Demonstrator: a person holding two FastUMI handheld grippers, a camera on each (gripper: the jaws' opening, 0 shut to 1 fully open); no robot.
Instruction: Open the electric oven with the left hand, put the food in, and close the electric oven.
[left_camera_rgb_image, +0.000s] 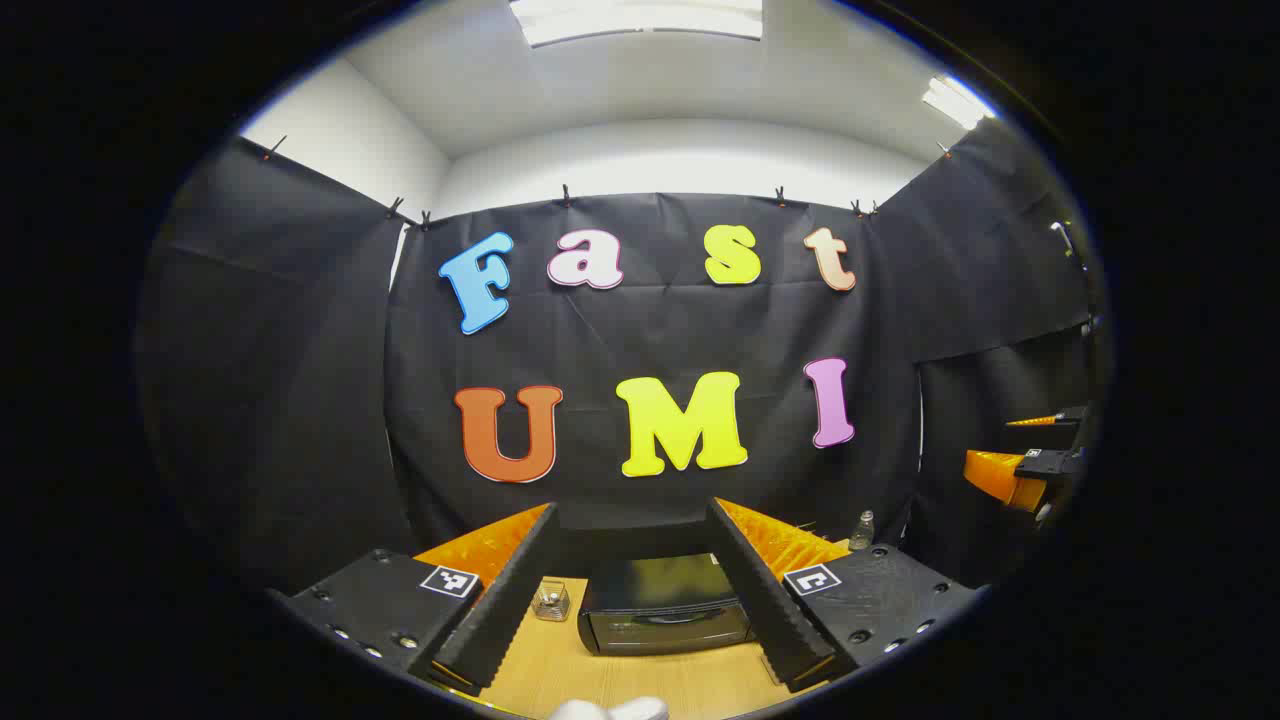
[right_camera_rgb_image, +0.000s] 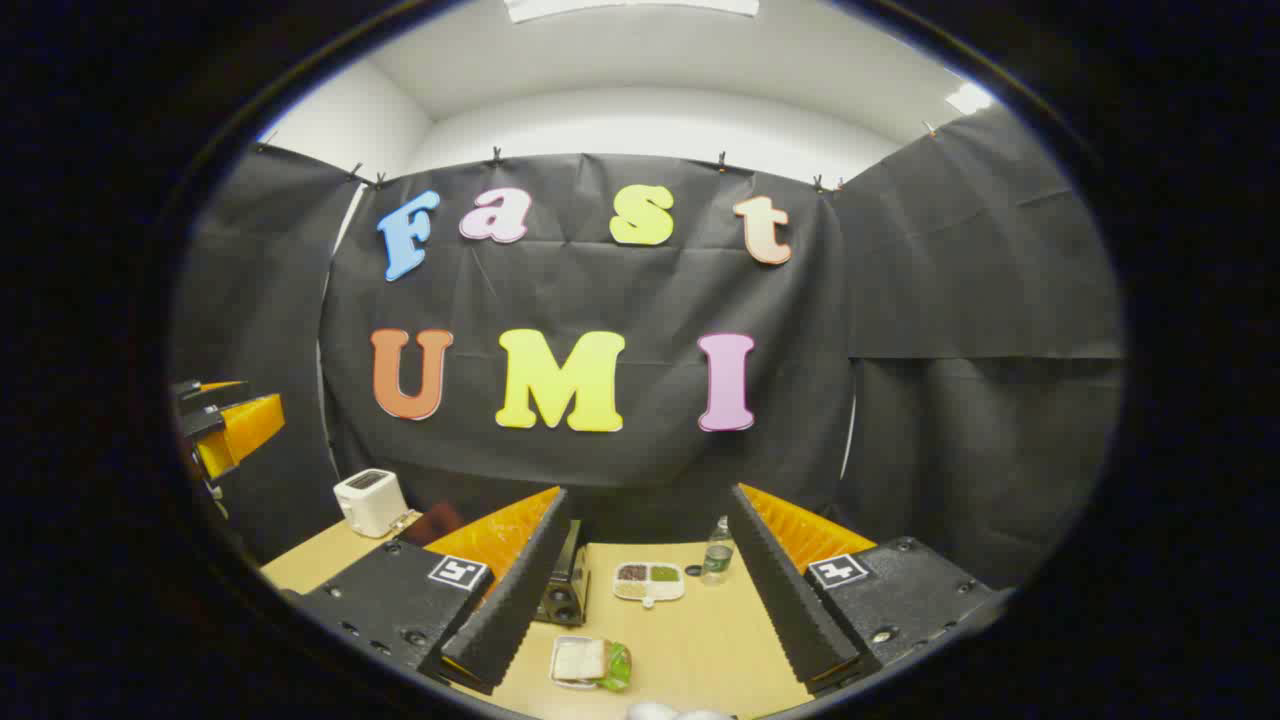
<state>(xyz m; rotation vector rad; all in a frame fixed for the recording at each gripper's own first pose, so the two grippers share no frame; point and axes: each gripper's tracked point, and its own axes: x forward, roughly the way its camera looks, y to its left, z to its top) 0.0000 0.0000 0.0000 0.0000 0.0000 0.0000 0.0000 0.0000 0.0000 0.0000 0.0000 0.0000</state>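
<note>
The black electric oven (left_camera_rgb_image: 665, 605) stands on the wooden table (left_camera_rgb_image: 640, 685), its glass door shut, straight ahead between my left gripper's (left_camera_rgb_image: 632, 510) open fingers and some way below them. In the right gripper view, the food, a sandwich with green leaves on a small plate (right_camera_rgb_image: 585, 662), lies on the table low between the open fingers of my right gripper (right_camera_rgb_image: 648, 495). One side of the oven (right_camera_rgb_image: 562, 590) peeks out behind that gripper's left finger. Neither gripper holds anything. Each gripper shows at the edge of the other's view: the right gripper (left_camera_rgb_image: 1030, 470) and the left gripper (right_camera_rgb_image: 225, 425).
A small glass jar (left_camera_rgb_image: 550, 600) stands left of the oven. A white divided dish (right_camera_rgb_image: 650, 582) and a water bottle (right_camera_rgb_image: 716, 562) sit behind the plate. A white toaster (right_camera_rgb_image: 370, 502) is at the table's far left. Black cloth walls close off the booth.
</note>
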